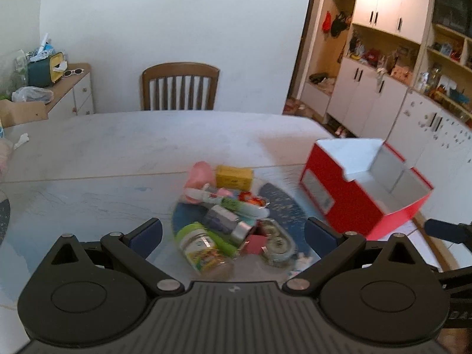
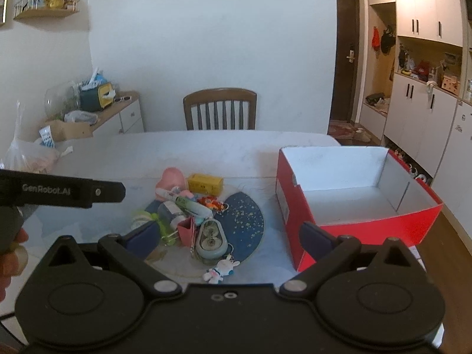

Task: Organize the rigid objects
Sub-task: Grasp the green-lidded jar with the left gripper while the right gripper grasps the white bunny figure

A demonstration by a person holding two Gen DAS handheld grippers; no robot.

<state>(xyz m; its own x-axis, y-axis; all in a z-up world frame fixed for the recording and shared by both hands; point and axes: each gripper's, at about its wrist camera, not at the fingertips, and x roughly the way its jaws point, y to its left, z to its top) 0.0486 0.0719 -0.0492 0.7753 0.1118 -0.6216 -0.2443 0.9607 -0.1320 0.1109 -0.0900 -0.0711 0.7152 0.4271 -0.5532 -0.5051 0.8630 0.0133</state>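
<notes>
A heap of small objects lies on the table: a green-lidded jar point(image 1: 203, 249), a yellow box point(image 1: 234, 177) point(image 2: 205, 183), a pink cube point(image 1: 254, 243) point(image 2: 186, 230), a grey oval tin point(image 2: 211, 237) and a white rabbit toy point(image 2: 221, 270). An empty red box point(image 1: 339, 188) point(image 2: 298, 206) with white inside stands to their right. My left gripper point(image 1: 234, 233) is open above the jar and holds nothing. My right gripper point(image 2: 228, 234) is open above the tin and holds nothing.
A dark blue placemat point(image 2: 247, 221) lies under the heap. A wooden chair point(image 2: 219, 109) stands at the table's far edge. A plastic bag point(image 2: 26, 153) sits at the far left. A sideboard point(image 1: 73, 88) and wall cabinets point(image 2: 419, 88) flank the room.
</notes>
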